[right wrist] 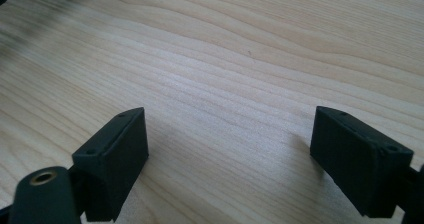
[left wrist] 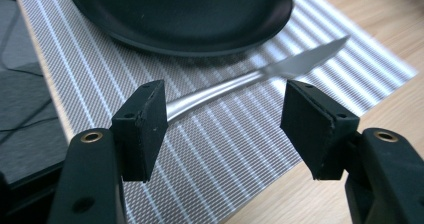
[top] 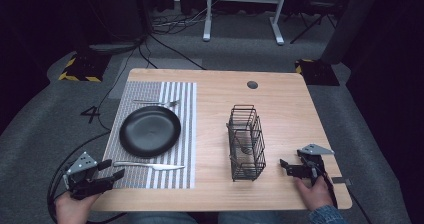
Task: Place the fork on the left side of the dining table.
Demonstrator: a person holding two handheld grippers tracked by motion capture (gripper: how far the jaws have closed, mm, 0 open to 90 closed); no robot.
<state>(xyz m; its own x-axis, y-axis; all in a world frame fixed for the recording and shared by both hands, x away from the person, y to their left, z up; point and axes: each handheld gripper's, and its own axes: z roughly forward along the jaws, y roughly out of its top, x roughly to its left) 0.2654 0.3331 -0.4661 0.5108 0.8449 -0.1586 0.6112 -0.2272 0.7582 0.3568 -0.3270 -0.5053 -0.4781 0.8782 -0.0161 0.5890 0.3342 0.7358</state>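
Note:
A black plate (top: 149,131) (left wrist: 185,14) rests on a grey striped placemat (top: 175,96) (left wrist: 240,149) at the table's left. A silver knife (top: 150,165) (left wrist: 260,74) lies on the mat in front of the plate, and a fork (top: 157,103) lies beyond it. My left gripper (top: 111,171) (left wrist: 225,121) stands open at the mat's near left corner, its jaws on either side of the knife's handle end without touching it. A black wire basket (top: 246,143) stands right of centre. My right gripper (top: 292,165) (right wrist: 230,156) is open over bare wood, right of the basket.
The wooden table (top: 285,114) has a round cable hole (top: 252,84) near its far edge. Cables trail off the left side over grey carpet. A white desk frame (top: 245,9) stands farther back on the floor.

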